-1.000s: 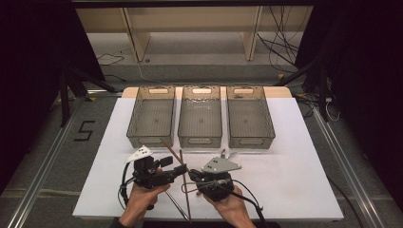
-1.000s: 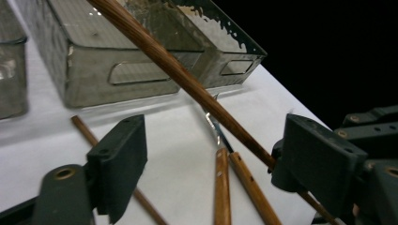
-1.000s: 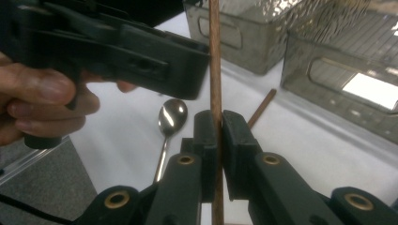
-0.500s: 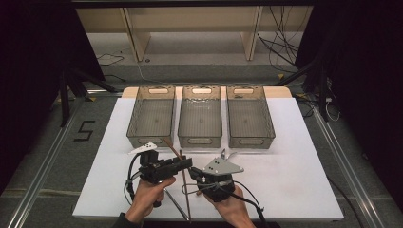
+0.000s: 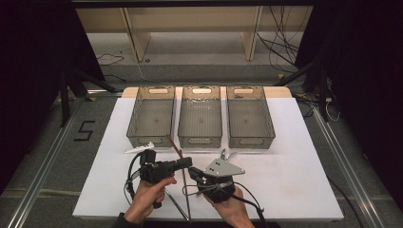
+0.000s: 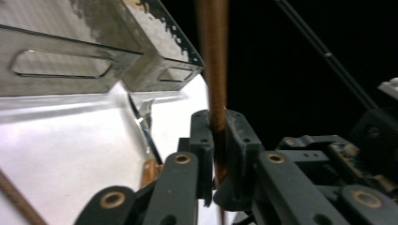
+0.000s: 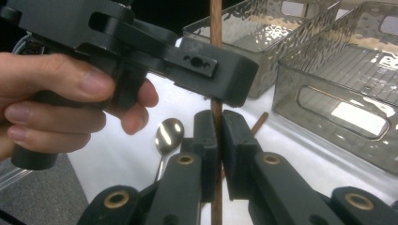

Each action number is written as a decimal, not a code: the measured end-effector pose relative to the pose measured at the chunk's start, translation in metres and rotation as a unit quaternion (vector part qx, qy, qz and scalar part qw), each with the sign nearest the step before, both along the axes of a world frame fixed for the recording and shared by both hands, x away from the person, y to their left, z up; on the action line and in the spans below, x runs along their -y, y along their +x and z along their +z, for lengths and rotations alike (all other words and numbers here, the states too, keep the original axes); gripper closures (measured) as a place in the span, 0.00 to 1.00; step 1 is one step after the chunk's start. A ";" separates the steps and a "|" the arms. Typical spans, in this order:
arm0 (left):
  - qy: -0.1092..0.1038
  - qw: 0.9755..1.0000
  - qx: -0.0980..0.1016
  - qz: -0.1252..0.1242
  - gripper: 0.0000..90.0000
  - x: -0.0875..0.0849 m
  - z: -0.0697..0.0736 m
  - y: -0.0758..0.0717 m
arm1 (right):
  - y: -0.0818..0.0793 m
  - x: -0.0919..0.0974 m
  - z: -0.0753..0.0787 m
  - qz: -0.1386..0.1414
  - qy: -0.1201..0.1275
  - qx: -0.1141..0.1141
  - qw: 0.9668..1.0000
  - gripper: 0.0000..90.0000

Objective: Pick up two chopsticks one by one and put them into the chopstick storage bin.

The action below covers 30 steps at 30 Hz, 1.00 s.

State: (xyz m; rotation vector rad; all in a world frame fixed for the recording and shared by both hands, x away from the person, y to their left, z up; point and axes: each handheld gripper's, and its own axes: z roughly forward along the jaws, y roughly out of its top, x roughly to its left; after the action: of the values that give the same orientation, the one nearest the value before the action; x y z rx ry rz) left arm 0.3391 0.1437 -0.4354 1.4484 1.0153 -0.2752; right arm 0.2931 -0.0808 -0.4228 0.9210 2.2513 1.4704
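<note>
Jaws of the left tool [image 6: 217, 154] have just been closing and now clamp a brown chopstick [image 6: 212, 65]. The right tool [image 7: 218, 140] grips that same stick, upright above the counter [image 5: 294, 161], near the bins [image 5: 199, 116].

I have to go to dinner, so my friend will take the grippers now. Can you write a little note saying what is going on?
Left gripper: its jaws have just been closing and now pinch the thin brown wooden chopstick.
Right gripper: shut on the same chopstick, lower down.
Things: both grippers hold the chopstick above the white table; a silver metal spoon and a second brown stick lie on the table.
Done: chopstick lifted; it is in none of the three clear grey plastic bins.
Left: probably pass the chopstick over and put it in a bin.
</note>
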 end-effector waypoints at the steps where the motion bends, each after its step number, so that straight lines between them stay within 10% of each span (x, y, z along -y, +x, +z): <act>1: -0.002 1.000 0.001 -0.001 0.93 0.000 0.000 0.000 | 0.000 0.000 0.000 0.000 0.000 0.000 1.000 0.94; 12: 0.000 1.000 0.019 0.015 0.94 -0.030 0.020 0.011 | -0.004 0.029 0.008 0.019 0.039 0.002 0.999 0.63; 30: 0.057 0.996 0.041 0.053 0.94 -0.081 0.082 0.073 | -0.008 0.102 -0.011 -0.047 0.036 -0.005 0.998 0.33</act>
State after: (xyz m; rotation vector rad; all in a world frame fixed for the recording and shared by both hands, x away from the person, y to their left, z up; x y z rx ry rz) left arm 0.4116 0.2242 -0.3536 1.4908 1.0524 -0.0807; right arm 0.2854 -0.1823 -0.4339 1.0414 2.1432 1.5177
